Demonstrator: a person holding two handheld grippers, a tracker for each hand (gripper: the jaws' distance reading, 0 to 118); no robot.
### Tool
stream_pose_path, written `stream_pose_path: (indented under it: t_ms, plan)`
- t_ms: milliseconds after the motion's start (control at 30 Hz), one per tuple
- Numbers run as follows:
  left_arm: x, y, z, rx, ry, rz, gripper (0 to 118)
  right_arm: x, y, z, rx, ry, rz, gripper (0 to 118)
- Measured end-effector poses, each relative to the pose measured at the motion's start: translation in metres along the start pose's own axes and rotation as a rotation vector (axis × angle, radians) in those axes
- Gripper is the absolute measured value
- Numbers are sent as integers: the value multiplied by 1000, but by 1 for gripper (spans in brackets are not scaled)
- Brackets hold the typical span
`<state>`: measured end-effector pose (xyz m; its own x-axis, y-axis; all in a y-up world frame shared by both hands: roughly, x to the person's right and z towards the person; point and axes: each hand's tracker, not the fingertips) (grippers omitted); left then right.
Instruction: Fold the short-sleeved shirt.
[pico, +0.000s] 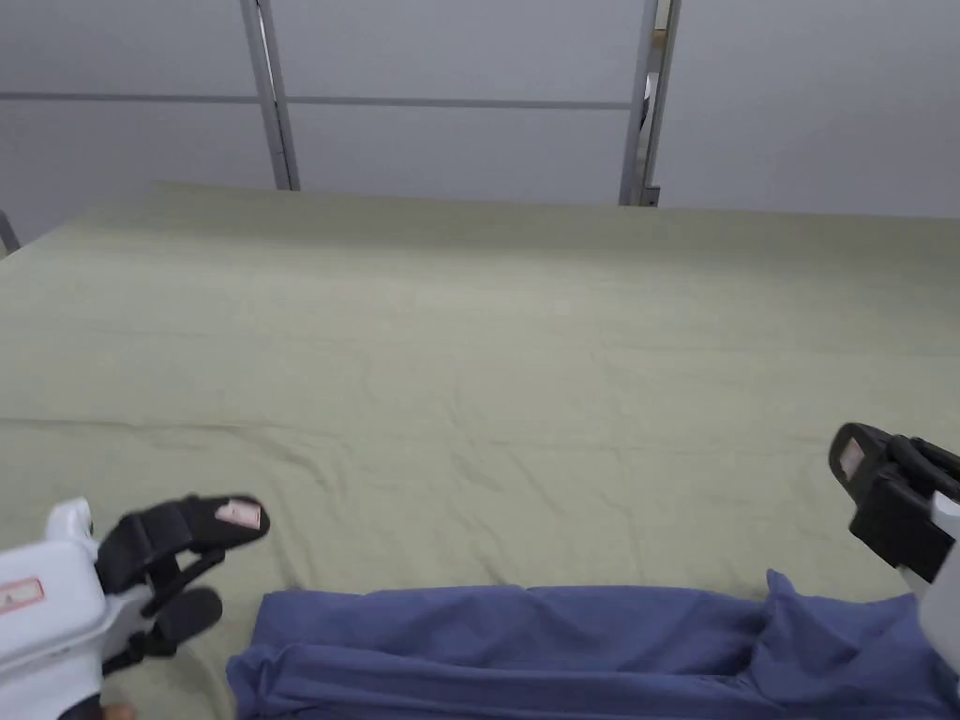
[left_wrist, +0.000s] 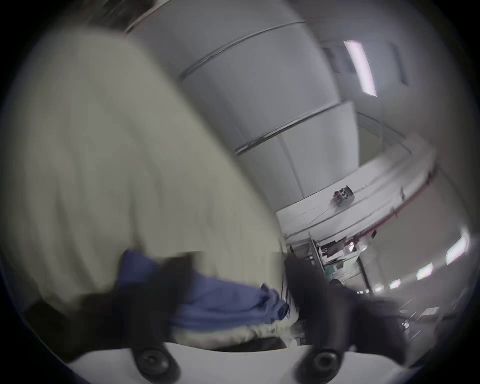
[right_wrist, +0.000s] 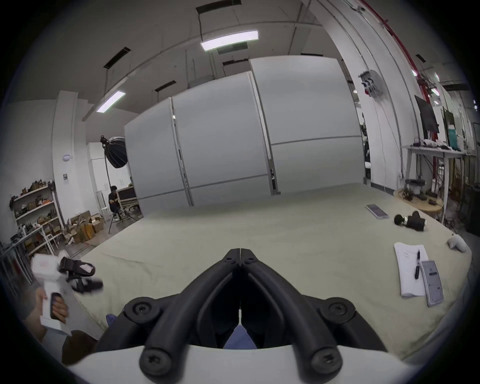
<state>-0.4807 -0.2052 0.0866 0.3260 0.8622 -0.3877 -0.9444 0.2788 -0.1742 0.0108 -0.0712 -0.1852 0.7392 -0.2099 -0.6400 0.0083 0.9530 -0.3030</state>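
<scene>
Blue shirt hugs the near edge beside parted left tongs.

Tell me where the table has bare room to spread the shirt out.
The green table cover is bare from the blue shirt at the near edge back to the grey panels. The left gripper, open, hangs by the shirt's left end. Crowded: the right side, with paper pad, phone and black tool.
</scene>
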Motion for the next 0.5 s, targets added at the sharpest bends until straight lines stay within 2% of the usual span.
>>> stream_pose_path:
  t_ms: [67, 133, 200, 233, 267, 300, 333, 367, 400, 433, 500]
  plan:
    - [-16, -16, -14, -42, 78, 73, 118, 3, -3, -1, -20, -27, 4, 2]
    - [-43, -20, -35, -111, 69, 192, 118, 0, -4, 2, -35, -34, 10, 2]
    - [-20, -29, -33, -44, -179, 203, 118, -1, -5, 1, -51, -33, 4, 2]
    - [-19, -32, -48, -137, -150, 248, 117, -3, -6, -1, -56, -34, 4, 2]
    - [-18, -35, -61, -195, -136, 248, 101, -7, -7, -1, -60, -35, 2, 2]
    - [-17, -37, -70, -212, -89, 217, 65, -9, -8, -3, -62, -30, -6, 2]
    - [-12, -47, -85, -256, 36, 176, 18, -11, -9, -5, -67, -21, -16, 2]
    - [-10, -56, -100, -283, 168, 155, 11, -14, -8, -7, -73, -15, -21, 2]
    - [-10, -53, -90, -208, -29, 216, 11, -19, -10, -5, -79, -8, -24, 2]
    - [25, -72, -77, -229, 5, 236, 11, -21, -9, -4, -82, 0, -20, 2]
    - [39, -71, -54, -167, 61, 193, 11, -25, -6, 1, -78, 1, 14, 2]
